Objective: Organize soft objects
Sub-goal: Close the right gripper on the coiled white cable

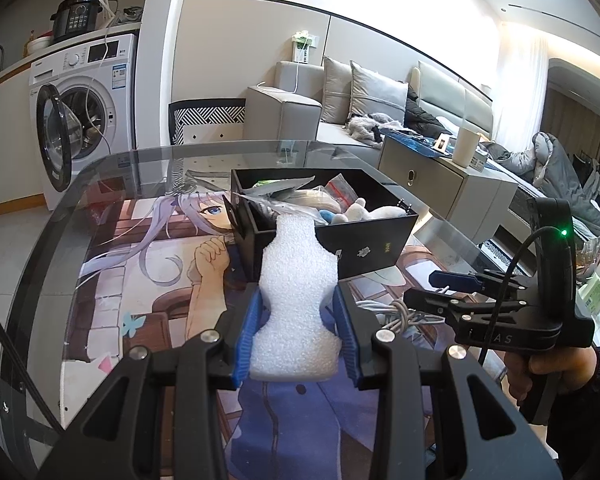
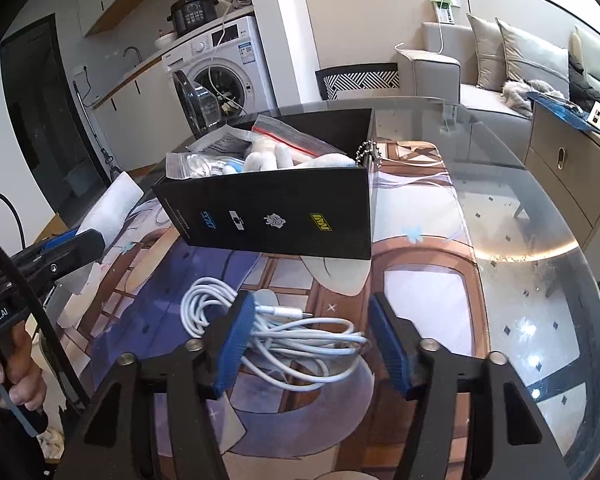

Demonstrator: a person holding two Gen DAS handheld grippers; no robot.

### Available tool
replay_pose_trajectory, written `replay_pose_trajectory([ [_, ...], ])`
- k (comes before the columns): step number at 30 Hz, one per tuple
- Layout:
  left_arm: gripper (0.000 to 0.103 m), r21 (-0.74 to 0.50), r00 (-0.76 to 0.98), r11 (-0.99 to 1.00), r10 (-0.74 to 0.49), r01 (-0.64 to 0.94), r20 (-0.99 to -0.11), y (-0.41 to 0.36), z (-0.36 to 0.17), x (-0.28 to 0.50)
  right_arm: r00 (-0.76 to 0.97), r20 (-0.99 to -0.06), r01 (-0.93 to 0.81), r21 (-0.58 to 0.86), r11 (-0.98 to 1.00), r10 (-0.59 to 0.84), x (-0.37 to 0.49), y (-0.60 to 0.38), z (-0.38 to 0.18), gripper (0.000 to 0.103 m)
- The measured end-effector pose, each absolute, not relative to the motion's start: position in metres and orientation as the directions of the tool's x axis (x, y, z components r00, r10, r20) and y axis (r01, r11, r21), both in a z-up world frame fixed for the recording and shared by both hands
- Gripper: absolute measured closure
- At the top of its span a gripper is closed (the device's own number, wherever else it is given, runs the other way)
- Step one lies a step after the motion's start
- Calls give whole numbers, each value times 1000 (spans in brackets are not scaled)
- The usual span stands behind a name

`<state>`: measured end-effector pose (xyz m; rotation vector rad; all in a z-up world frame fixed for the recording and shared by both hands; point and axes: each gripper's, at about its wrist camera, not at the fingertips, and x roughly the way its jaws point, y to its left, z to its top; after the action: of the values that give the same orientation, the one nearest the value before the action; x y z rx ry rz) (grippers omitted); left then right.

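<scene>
already the black box (image 1: 364,248) in the left wrist view holds a plush toy (image 1: 360,210) and some plastic bags (image 1: 342,188). the left tongs (image 1: 298,332) are clenched on a white foam piece (image 1: 296,300), just before the box, not yet in it.

from the right wrist view, the right tongs (image 2: 312,344) stand released over a coiled white cable (image 2: 284,332) on the desk (image 2: 540,280), pads not pressing it. so foam and cable seem to be left.

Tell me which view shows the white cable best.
The right wrist view: the coiled white cable lies in full on the mat. The left wrist view shows only a part of it behind the right gripper.
</scene>
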<state>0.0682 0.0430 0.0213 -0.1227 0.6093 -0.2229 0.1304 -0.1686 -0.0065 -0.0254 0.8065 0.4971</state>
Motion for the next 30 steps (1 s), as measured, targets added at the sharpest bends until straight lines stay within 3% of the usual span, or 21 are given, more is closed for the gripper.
replay_pose_trajectory([
  [5, 68, -180, 797, 969, -244, 171, -553, 42, 21, 68, 531, -712, -499, 176, 848, 460, 127, -164, -12, 24],
  [17, 68, -183, 795, 969, -244, 169, -556, 42, 17, 69, 515, -726, -478, 198, 856, 455, 132, -149, -21, 20],
  [19, 68, -183, 795, 969, -243, 168, -556, 42, 18, 69, 520, -726, -474, 195, 859, 451, 132, -147, -20, 22],
  [20, 68, -183, 795, 969, -243, 168, -556, 42, 17, 69, 517, -722, -475, 206, 856, 460, 132, -150, -20, 29],
  [21, 68, -184, 795, 969, -243, 167, -555, 42, 17, 69, 509, -718, -480, 221, 849, 475, 132, -151, -20, 43],
  [30, 68, -189, 800, 968, -243, 164, -549, 46, 18, 67, 529, -690, -503, 213, 838, 493, 127, -154, -14, 47],
])
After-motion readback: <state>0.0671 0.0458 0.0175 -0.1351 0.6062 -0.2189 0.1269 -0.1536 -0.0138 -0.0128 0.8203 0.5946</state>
